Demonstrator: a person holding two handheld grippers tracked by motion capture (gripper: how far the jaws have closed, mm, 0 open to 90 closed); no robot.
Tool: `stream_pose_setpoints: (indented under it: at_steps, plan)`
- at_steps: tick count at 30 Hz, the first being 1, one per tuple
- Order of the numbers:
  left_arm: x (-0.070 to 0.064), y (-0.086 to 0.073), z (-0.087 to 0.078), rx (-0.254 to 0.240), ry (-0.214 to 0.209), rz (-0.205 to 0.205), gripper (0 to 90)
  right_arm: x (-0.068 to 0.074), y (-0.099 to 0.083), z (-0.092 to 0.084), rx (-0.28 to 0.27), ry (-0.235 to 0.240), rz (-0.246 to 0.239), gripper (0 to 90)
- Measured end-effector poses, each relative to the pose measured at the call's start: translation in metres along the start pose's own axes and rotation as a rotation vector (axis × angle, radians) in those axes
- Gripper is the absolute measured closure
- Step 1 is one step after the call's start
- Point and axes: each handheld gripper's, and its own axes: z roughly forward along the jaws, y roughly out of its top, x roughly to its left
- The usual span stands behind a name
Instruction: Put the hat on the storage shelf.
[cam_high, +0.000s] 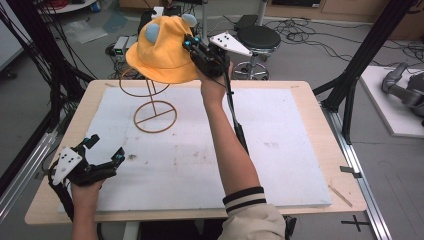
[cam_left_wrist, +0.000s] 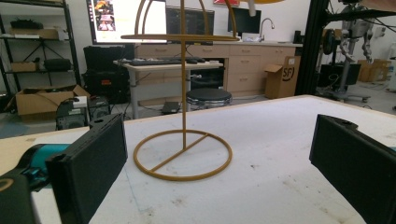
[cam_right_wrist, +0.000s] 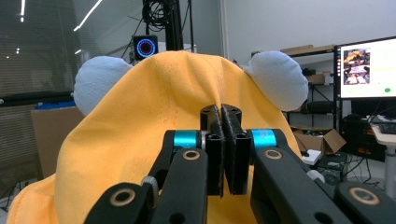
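- The right gripper (cam_high: 192, 46) is holding its jaws clamped together on a pinch of fabric at the crown of the yellow hat (cam_high: 160, 52), and in the right gripper view the two black pads (cam_right_wrist: 215, 154) are pressing flat against each other with the cloth bunched just beyond them (cam_right_wrist: 140, 135). A tight pinch like this is probably what is keeping the soft hat from slipping while it is being carried.
- The hat is hanging in the air at the far side of the table (cam_high: 310, 100), over the top of the wire stand (cam_high: 154, 116), with its brim drooping around the stand's upper loop. Whether the cloth is already touching the wire I cannot tell.
- The two pale blue ears (cam_right_wrist: 275, 79) are pointing up and away from the gripper, so the hat is being kept upright, likely so that its hollow is facing down toward the stand.
- The stand is resting on its ring base (cam_left_wrist: 183, 156) toward the far left of the white mat (cam_high: 280, 150), upright and apart from both hands.
- The left gripper (cam_high: 106, 150) is waiting at the near left corner with its jaws spread wide and nothing between them; its own camera is looking straight at the stand, so it seems ready to steady the base if needed.
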Motion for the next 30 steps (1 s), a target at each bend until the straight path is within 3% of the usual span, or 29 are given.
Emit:
stream_pose_setpoints:
  at_steps: [16, 30]
  plan:
    - [0.001, -0.002, 0.003, 0.000, -0.005, -0.011, 4.6, 0.025, -0.030, 0.037, 0.050, -0.007, -0.006, 89.0]
    - [0.001, -0.002, 0.002, 0.001, -0.010, -0.011, 4.6, 0.044, -0.063, 0.055, 0.163, -0.007, -0.057, 88.9]
